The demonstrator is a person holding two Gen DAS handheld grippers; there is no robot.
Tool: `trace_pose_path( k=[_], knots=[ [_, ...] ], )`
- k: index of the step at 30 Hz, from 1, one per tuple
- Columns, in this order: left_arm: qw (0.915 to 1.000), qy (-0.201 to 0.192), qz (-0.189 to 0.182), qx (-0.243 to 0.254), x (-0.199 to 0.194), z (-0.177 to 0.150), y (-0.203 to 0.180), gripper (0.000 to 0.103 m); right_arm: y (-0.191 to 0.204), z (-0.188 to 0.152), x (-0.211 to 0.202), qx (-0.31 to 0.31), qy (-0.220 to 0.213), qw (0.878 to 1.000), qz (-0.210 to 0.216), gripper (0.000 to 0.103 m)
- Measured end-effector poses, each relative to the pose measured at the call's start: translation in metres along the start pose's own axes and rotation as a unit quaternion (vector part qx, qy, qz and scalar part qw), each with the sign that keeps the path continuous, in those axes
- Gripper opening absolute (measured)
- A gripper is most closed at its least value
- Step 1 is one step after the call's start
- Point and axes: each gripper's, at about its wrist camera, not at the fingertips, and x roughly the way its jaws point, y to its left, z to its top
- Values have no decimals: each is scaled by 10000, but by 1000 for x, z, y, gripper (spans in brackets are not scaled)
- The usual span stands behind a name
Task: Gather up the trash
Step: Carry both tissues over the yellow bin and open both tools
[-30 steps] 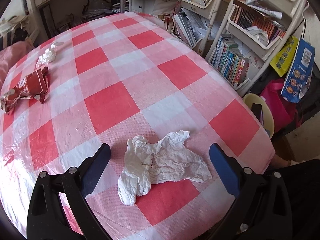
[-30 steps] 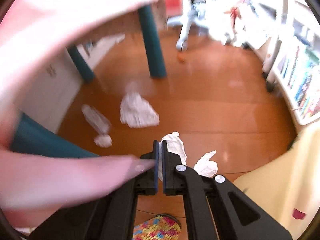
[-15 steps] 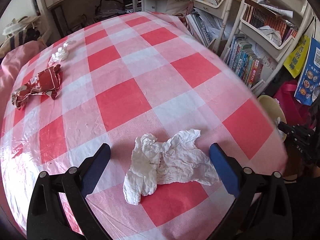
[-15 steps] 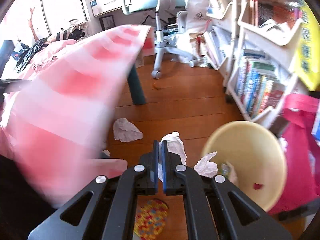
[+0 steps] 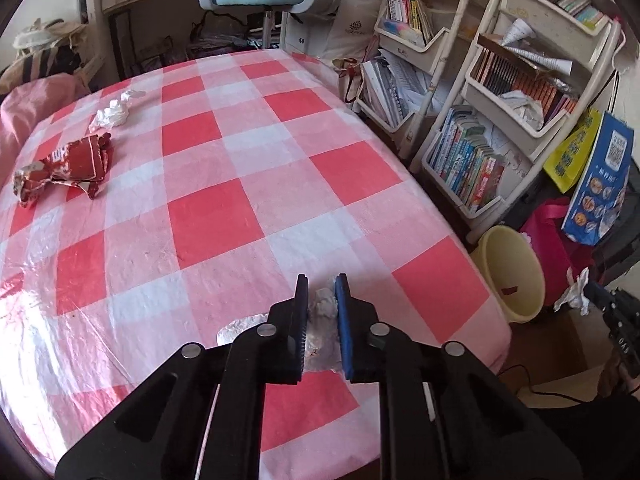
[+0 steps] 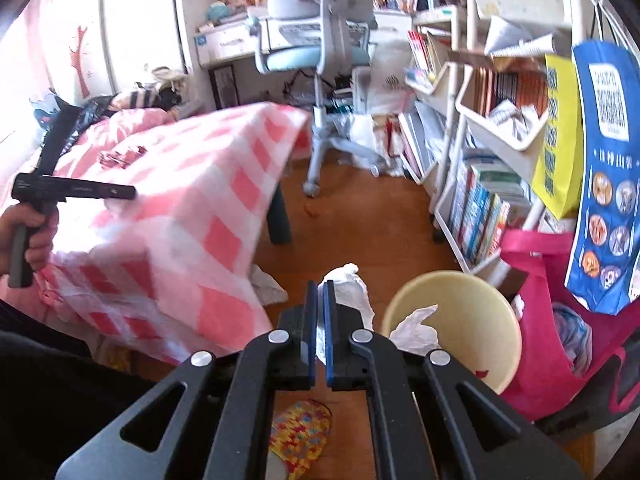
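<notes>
My left fingers [image 5: 322, 286] have just been closing, and they are now clamping a crumpled white tissue [image 5: 324, 308] between their pads. The tissue is lying on the tabletop [image 5: 224, 208], near its front edge and toward the right corner, with part of it spreading out to the left beneath my black finger. I am pointing steeply down at the red-and-white checked cloth.

Far off by the tabletop's left edge a torn red wrapper [image 5: 64, 166] is lying, and just beyond it, closer to the far left corner, a second small tissue [image 5: 114, 110] is sitting. The two are near each other but apart.

My right fingers [image 6: 320, 292] are pressing together on another white tissue [image 6: 348, 292], which is sticking out above and to the right of their tips. I am holding it in the air beside the tabletop's right edge, over the wooden floor [image 6: 360, 208]. A pale yellow bin [image 6: 460, 328] is standing on the floor just right of my right fingers, with a white scrap showing against its near rim; I cannot tell whether that scrap is inside it. One more tissue [image 6: 266, 284] is lying on the floor under the hanging cloth.

In the right view a hand [image 6: 28, 232] is gripping the left tool's handle at the tabletop.
</notes>
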Motion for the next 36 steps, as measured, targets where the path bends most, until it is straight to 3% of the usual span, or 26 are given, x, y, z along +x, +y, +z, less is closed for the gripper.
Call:
trace_pose_path(
  k=[3, 7, 17, 29, 32, 36],
  knots=[
    [9984, -338, -443, 96, -18, 1, -9, 11, 4, 2, -9, 5, -101, 9999, 70, 4],
    [9952, -656, -612, 382, -34, 5, -31, 11, 4, 8, -14, 58, -209, 9997, 134, 4],
    [9879, -1017, -8, 1173, -42, 14, -82, 11, -2, 3, -8, 264, -151, 9993, 230, 4],
    [9851, -1096, -23, 1324, -42, 16, -94, 11, -10, -2, -6, 321, -104, 9993, 176, 4],
    [9850, -1082, -294, 1311, -42, 18, -98, 11, -14, -2, -5, 339, -118, 9993, 144, 4],
    [9802, -999, -1399, 979, -48, 26, -99, 11, -24, 0, -6, 433, -185, 9989, 79, 5]
  ],
)
